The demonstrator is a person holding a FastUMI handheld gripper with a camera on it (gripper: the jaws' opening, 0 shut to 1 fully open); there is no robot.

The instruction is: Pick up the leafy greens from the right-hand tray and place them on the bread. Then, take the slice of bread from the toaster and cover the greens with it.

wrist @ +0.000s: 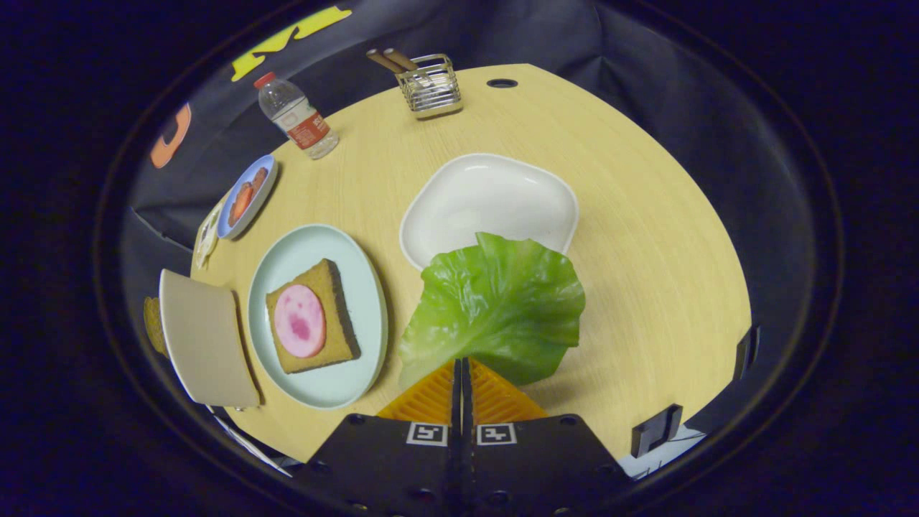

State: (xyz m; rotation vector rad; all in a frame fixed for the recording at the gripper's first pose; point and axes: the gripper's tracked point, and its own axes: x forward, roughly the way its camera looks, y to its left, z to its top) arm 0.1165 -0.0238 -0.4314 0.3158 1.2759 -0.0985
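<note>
My gripper [460, 370] is shut on the stem end of a green lettuce leaf [495, 305], which hangs just ahead of the fingers, above the table. Beyond the leaf lies the white tray [495, 197], bare inside. To the left of the fingers sits a pale blue plate [316, 248] holding a slice of brown bread [316, 319] topped with a pink round of ham [299, 321]. Further left stands the cream toaster [204, 337], with the brown edge of a bread slice [152, 323] showing behind it.
A small blue dish [248, 195] with orange food sits beyond the plate. A water bottle [298, 115] and a wire holder [431, 86] with brown sticks stand at the table's far side. The wooden table [646, 251] stretches to the right.
</note>
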